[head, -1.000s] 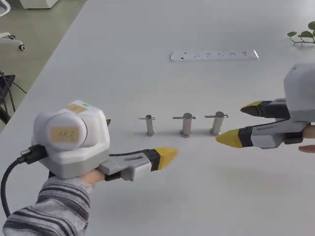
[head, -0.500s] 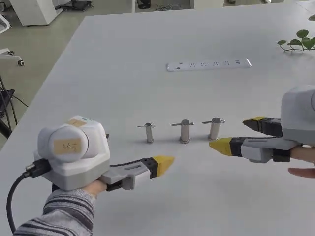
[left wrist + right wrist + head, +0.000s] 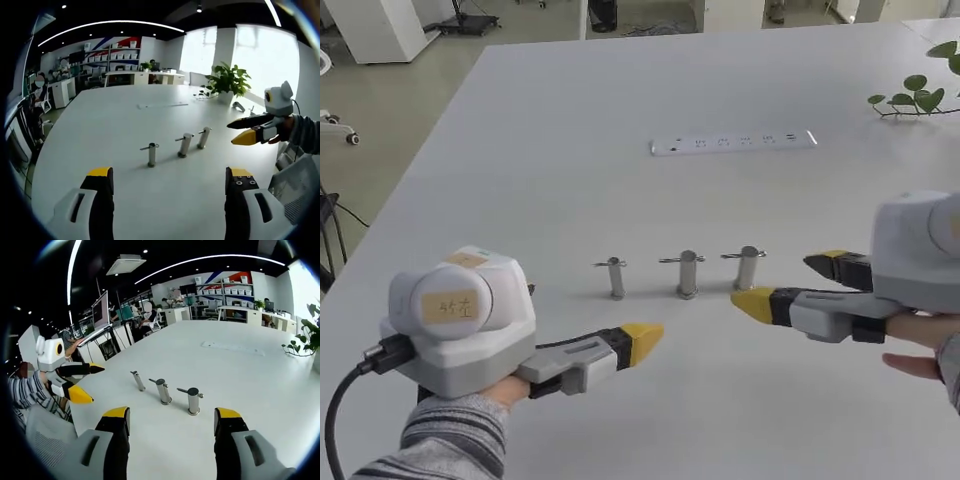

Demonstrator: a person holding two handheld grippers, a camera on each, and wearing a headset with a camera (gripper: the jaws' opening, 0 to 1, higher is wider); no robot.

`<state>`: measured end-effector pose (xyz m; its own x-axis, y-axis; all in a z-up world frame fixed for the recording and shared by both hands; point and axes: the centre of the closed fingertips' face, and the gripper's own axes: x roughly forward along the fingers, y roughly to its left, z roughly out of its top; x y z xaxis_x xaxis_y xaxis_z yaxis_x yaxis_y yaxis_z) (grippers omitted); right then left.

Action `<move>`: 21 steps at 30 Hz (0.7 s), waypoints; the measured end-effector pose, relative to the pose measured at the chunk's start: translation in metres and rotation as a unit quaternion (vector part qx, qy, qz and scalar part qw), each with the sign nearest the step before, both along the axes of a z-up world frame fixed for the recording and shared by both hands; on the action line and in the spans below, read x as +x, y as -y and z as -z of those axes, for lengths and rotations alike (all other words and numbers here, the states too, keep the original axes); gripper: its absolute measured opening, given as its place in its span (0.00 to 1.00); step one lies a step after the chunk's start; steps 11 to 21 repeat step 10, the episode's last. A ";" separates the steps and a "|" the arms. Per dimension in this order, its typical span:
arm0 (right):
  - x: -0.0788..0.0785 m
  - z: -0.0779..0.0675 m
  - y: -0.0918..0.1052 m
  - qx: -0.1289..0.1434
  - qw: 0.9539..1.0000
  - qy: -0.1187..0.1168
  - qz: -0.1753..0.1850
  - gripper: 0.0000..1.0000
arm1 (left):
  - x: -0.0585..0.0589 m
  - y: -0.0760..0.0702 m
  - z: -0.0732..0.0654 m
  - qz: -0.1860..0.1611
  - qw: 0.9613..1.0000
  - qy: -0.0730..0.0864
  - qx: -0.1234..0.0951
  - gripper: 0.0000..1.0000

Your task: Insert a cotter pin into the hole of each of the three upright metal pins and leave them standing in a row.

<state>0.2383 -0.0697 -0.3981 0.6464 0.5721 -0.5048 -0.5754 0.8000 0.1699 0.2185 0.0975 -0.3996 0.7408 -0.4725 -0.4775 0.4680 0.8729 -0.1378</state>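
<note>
1. Grippers: the left gripper and the right gripper each have their jaws spread wide, with nothing held between them.
2. Standing upright in a row on the white counter, spaced apart from one another, are the left pin, the middle pin and the right pin, all metal.
3. A cotter pin sits crosswise through the top of the middle pin. The left pin and the right pin each carry one likewise.
4. The row lies ahead of both grippers and between them, and all three pins stand clear of the jaws.
5. The left gripper is low at the person's left, pointing toward the row and apart from the left pin.
6. The right gripper is at the person's right, pointing inward. In the head view its yellow tip is near the base of the right pin, without contact. The left gripper view shows it well off to the side.
7. A power strip lies on the counter beyond the row, and a plant stands at the far right.
</note>
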 end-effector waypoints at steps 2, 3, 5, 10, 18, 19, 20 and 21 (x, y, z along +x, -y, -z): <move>0.000 0.000 -0.001 0.002 1.000 -0.002 0.001 0.66 | 0.000 0.000 0.000 -0.001 1.000 -0.001 -0.001 0.91; 0.000 0.000 -0.002 0.002 1.000 -0.002 0.000 0.66 | 0.000 0.000 -0.001 -0.001 1.000 -0.001 -0.001 0.91; 0.000 0.000 -0.004 0.004 1.000 -0.004 0.001 0.66 | 0.000 0.001 -0.001 -0.002 1.000 -0.001 -0.002 0.91; 0.001 0.001 -0.005 0.005 1.000 -0.006 0.000 0.65 | 0.001 0.001 -0.001 -0.002 1.000 -0.001 -0.002 0.90; 0.001 0.001 -0.005 0.005 1.000 -0.006 0.000 0.65 | 0.001 0.001 -0.001 -0.002 1.000 -0.001 -0.002 0.90; 0.001 0.001 -0.005 0.005 1.000 -0.006 0.000 0.65 | 0.001 0.001 -0.001 -0.002 1.000 -0.001 -0.002 0.90; 0.001 0.001 -0.005 0.005 1.000 -0.006 0.000 0.65 | 0.001 0.001 -0.001 -0.002 1.000 -0.001 -0.002 0.90; 0.001 0.001 -0.005 0.005 1.000 -0.006 0.000 0.65 | 0.001 0.001 -0.001 -0.002 1.000 -0.001 -0.002 0.90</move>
